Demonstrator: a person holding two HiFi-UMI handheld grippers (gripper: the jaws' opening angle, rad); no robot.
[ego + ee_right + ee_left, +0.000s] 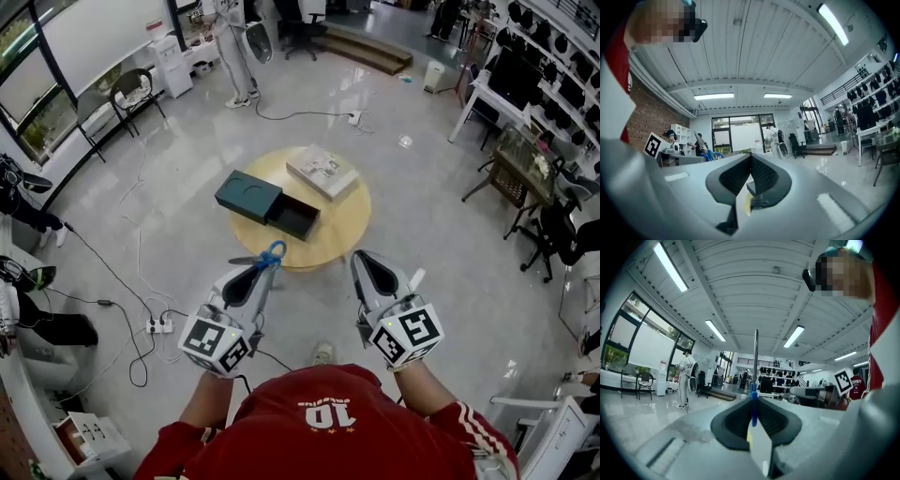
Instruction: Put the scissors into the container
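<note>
Scissors [271, 255] with blue handles are pinched between the jaws of my left gripper [263, 268], just above the near edge of the round wooden table [342, 225]. In the left gripper view the metal blades [756, 350] point straight up and the blue handle [753, 406] sits between the pads. The container, a dark green box [248, 195] with its drawer [294, 217] pulled out, lies on the table beyond the gripper. My right gripper [361, 259] hangs beside the table's near right edge, shut with nothing in it; its view [750, 157] also shows the scissors [704, 151] at left.
A pale flat box [322, 172] lies at the table's far side. Cables and a power strip [156, 325] run over the floor at left. A person [236, 52] stands farther off, with chairs [131, 94] and desks around the room.
</note>
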